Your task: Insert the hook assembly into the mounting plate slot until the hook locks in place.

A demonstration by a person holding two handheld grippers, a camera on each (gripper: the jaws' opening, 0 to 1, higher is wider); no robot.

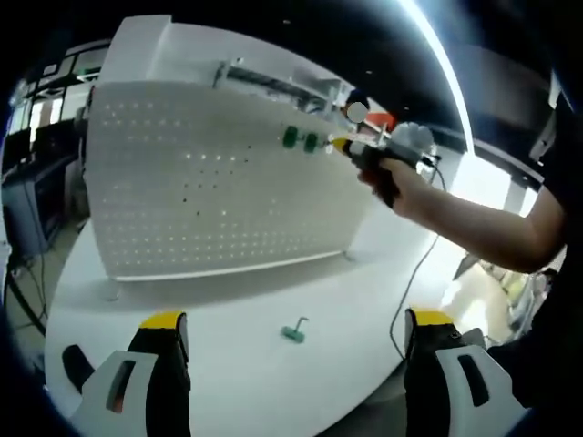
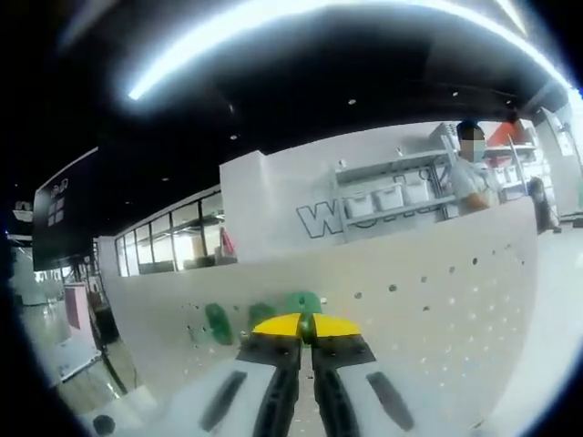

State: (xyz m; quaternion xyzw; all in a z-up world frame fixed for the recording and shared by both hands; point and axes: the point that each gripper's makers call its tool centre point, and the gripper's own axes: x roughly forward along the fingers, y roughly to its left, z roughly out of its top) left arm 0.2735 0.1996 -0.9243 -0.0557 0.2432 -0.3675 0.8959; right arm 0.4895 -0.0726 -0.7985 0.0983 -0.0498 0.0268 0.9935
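Left gripper point(image 1: 291, 341) fingers are spreading open above a green hook point(image 1: 294, 332) lying on the table point(image 1: 228, 364). Right gripper point(image 2: 305, 326) fingers are pinching a green hook piece point(image 2: 301, 302) against the pegboard point(image 1: 219, 182).

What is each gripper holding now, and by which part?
The left gripper holds nothing; its jaws stand wide apart. The right gripper has its jaws shut on a green hook at the pegboard; the part gripped is hidden.

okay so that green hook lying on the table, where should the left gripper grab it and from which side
Grip the green base block of the hook, coming from above with the open left gripper straddling it. It lies flat on the white table with its thin wire arm sticking out sideways, so the chunky base probably offers the firmer hold.
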